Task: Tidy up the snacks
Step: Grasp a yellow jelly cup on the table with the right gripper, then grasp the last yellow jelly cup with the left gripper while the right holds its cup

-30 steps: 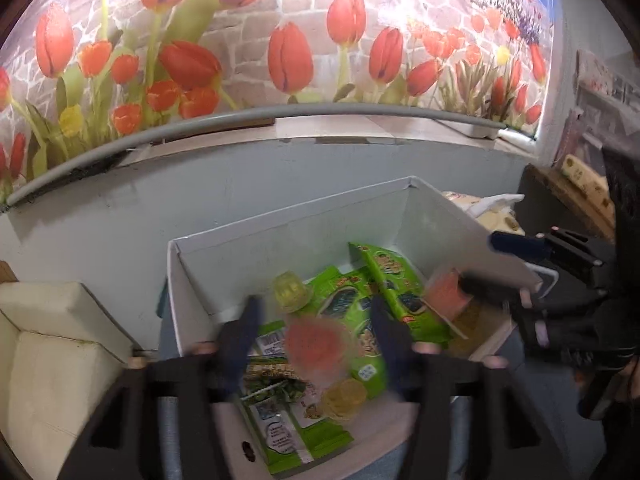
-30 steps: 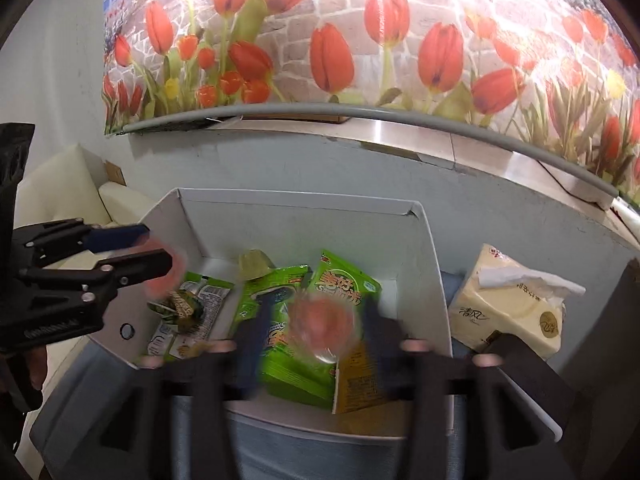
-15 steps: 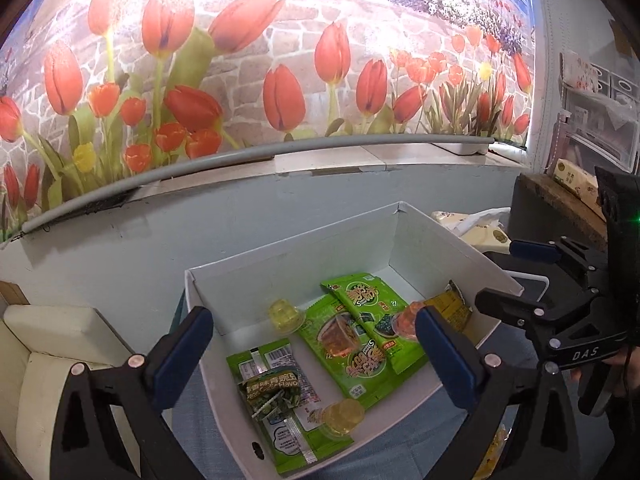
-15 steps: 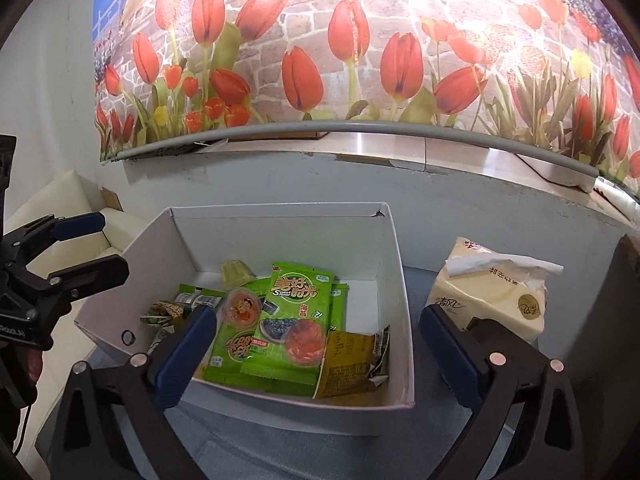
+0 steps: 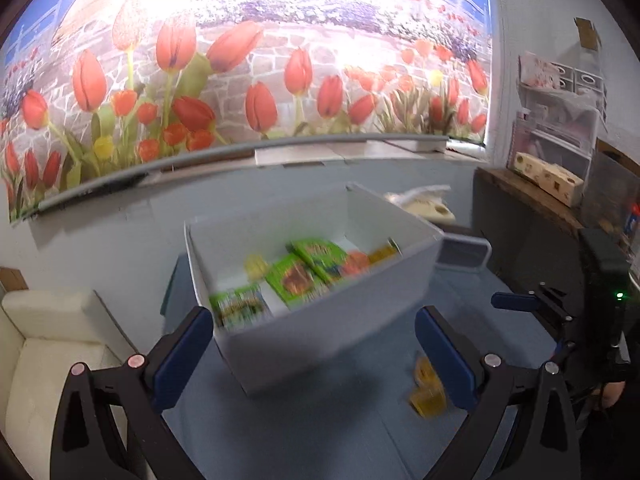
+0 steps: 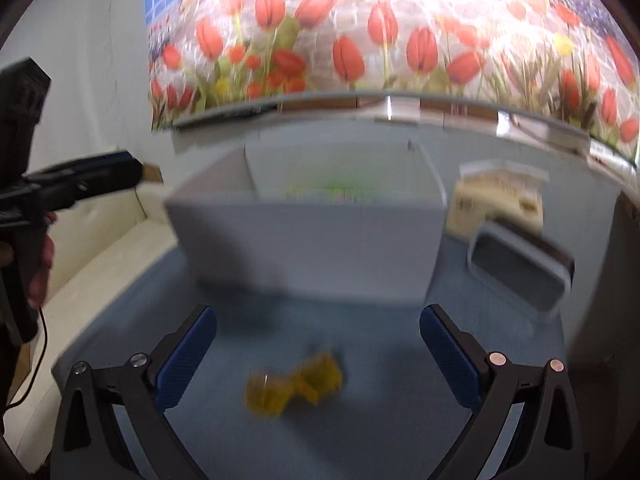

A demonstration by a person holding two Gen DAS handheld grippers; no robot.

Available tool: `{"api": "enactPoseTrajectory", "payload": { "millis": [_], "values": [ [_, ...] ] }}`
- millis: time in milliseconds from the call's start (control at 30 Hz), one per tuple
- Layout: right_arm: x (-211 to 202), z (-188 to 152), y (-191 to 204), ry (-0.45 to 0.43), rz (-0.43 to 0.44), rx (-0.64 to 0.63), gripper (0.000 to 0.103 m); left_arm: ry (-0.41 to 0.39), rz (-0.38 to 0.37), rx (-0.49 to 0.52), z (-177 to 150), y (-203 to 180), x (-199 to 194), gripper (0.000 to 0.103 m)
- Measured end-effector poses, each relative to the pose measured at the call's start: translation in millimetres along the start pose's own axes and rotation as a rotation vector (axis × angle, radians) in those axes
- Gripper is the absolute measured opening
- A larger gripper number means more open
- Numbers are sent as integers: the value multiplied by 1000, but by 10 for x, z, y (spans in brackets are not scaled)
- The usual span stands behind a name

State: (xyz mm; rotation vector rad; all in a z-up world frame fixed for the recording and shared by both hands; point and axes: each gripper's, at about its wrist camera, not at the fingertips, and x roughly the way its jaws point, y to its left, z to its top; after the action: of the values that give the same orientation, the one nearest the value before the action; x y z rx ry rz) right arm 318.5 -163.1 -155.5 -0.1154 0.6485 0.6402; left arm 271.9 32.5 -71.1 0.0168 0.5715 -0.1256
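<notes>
While both views are blurred, left hand-held gripper (image 5: 313, 354) is wide open w/ nothing in it, facing white box (image 5: 328, 332) on blue counter (image 5: 320, 432). Only left view looks inside: green snack packs (image 5: 298, 278), yellow & orange bits. Right hand-held gripper (image 6: 318, 356), also wide open & empty, hangs over yellow snacks (image 6: 294, 386) on counter, near box front; tissue pack (image 6: 500, 204) at right.

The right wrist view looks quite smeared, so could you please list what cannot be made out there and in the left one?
- Yellow snacks on the blue table: right view, motion blur hides their kind and count.
- Box contents: right view, the near wall hides all but a green smear.
- Green packets: left view, print blurred.
</notes>
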Motion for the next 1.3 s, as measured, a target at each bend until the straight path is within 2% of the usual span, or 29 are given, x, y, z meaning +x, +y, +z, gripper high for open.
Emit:
{"api": "enactPoseTrajectory", "payload": {
  "millis": [167,267,367,433,467,567,733,800,867,1033,1300],
  "values": [
    [0,-293,0,32,13,47,103,29,-37,-30,-341,-192,-171,103],
    [92,-344,-14,65,4,81,103,42,-53,-51,-517,-272,-269,103],
    [173,-334,-103,65,51,203,100,54,-60,-56,-658,-340,-337,103],
    [236,-320,-149,57,45,260,100,57,-57,-54,-715,-368,-363,103],
    [286,-314,-160,60,35,283,97,59,-57,-58,-738,-374,-373,103],
    [452,-334,-154,99,10,340,77,62,-62,-68,-772,-359,-375,103],
    [595,-359,-98,103,6,387,66,71,-63,-79,-804,-286,-356,103],
    [606,-357,-85,100,3,393,51,75,-66,-87,-809,-256,-336,103],
    [607,-352,-95,102,7,410,41,77,-67,-96,-816,-233,-312,103],
    [592,-337,-63,104,5,386,41,87,-74,-104,-849,-228,-259,103],
    [452,-207,33,66,-31,275,35,110,-64,-93,-888,-238,-158,103]
  ]
}}
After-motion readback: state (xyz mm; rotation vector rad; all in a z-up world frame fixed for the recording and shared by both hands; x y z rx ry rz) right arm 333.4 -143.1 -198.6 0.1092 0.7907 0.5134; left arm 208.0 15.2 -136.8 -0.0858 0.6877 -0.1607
